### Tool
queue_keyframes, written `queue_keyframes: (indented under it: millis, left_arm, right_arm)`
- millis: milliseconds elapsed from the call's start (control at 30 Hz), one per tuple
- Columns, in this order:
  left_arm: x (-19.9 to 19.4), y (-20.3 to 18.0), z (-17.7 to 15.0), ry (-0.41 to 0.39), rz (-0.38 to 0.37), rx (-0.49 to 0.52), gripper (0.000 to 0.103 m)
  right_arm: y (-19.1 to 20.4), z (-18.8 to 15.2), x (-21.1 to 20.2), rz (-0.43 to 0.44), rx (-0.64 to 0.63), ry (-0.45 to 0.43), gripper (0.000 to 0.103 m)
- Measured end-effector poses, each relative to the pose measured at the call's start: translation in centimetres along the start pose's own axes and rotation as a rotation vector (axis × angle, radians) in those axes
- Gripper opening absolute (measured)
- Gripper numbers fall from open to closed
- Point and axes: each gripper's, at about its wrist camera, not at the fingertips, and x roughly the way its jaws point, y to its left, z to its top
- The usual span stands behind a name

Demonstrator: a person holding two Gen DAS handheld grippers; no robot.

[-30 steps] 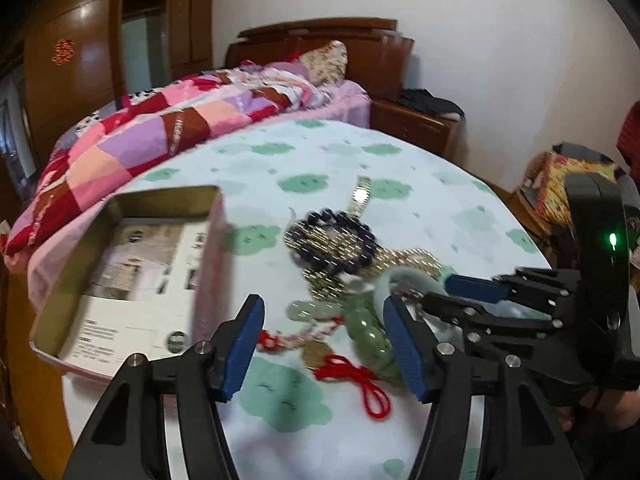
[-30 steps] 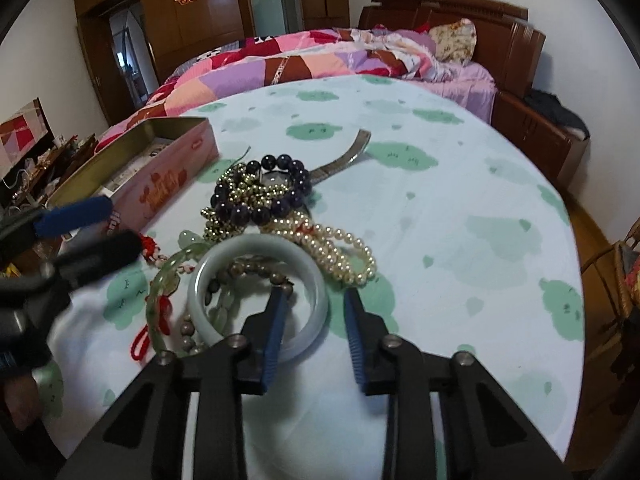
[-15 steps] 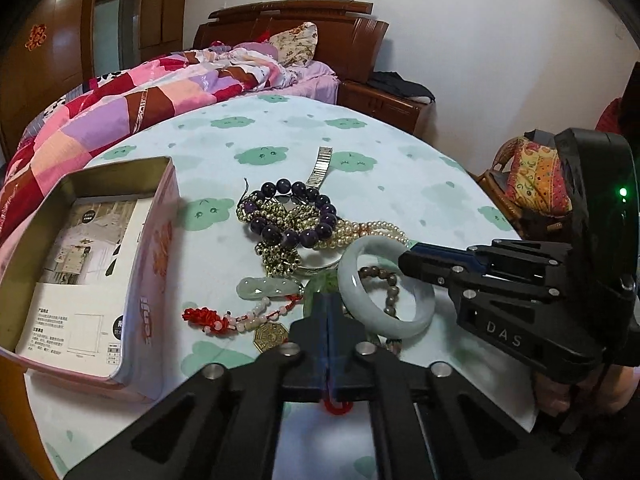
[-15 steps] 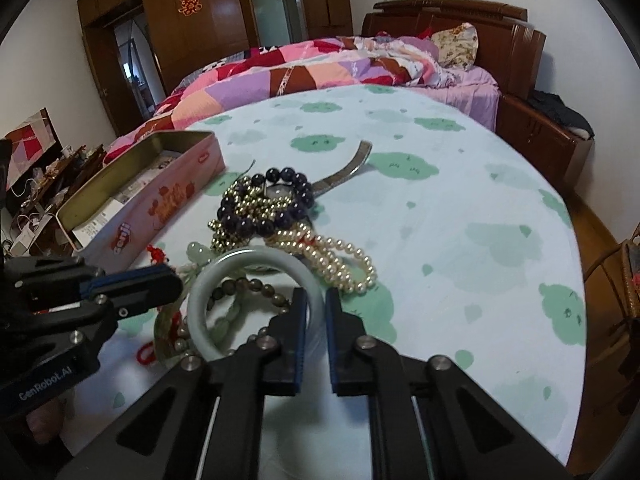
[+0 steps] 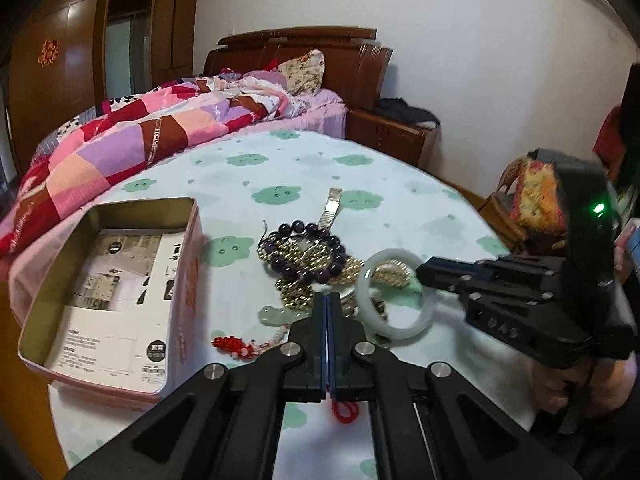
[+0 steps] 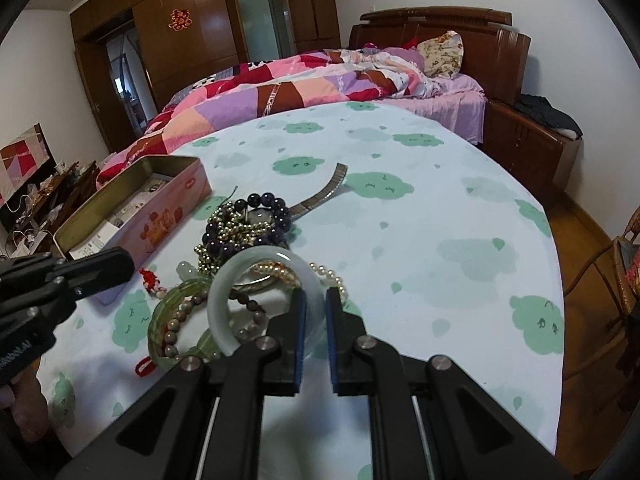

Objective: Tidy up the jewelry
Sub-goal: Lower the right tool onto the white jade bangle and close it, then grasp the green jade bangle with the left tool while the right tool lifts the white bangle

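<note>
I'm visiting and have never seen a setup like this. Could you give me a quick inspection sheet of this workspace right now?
Surface: round table, cloud-print cloth.
Job's things: pale jade bangle tilted up off the jewelry pile; open pink tin to its left.
Clutter: paper sheet lining the tin.
Grippers: right gripper shut on the bangle; left gripper shut, seemingly empty.
Cables: nothing seen on the table.
Surroundings: bed, wooden wardrobe.
</note>
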Motion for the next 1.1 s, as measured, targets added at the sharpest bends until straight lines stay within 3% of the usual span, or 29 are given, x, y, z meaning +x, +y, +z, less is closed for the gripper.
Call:
queue_keyframes:
  millis: [100,167,233,300,467,533,600,800,867,900,1100]
  left_arm:
    - [1.0,0.0,-0.1,0.047,0.022,0.004,0.001]
    - [1.5,0.1,-0.5,0.073,0.019,-0.003,0.009]
    - [2.0,0.2,-0.8,0.093,0.020,-0.011,0.053]
    - [1.8,0.5,-1.1,0.077,0.017,-0.029,0.060]
    - [1.9,0.7,-1.3,0.078,-0.008,-0.040,0.058]
    - [2.1,0.8,-1.4,0.091,-0.018,-0.041,0.040]
    - [2.3,0.7,-1.5,0.101,-0.021,-0.033,0.036]
    - [3.5,0.7,-1.9,0.143,-0.032,-0.032,0.035]
    - [3.8,0.8,-2.1,0.156,-0.042,-0.037,0.011]
    - [3.5,0.9,-2.0,0.143,-0.040,-0.040,0.006]
    - [-0.4,0.9,-0.5,0.001,-0.061,-0.044,0.006]
  right_arm:
    - [0.0,-0.1,0.0,0.001,-0.001,-0.002,0.012]
    - [-0.1,-0.1,0.0,0.002,0.004,0.000,0.012]
    - [-0.1,-0.2,0.0,0.001,0.006,0.001,0.012]
    - [-0.2,-0.2,0.0,0.000,0.010,0.000,0.012]
    - [-0.3,-0.1,-0.4,0.000,0.012,-0.013,0.012]
    - [-0.3,0.0,-0.4,0.001,0.012,-0.017,0.012]
    - [-0.2,0.0,-0.5,-0.002,0.007,-0.021,0.013]
    - [0.0,-0.1,-0.5,-0.006,-0.003,-0.024,0.013]
    - [0.1,-0.1,-0.5,-0.007,-0.005,-0.025,0.013]
    - [0.1,0.0,-0.6,-0.007,-0.007,-0.027,0.013]
    - [0.0,0.3,-1.3,-0.008,-0.005,-0.054,0.013]
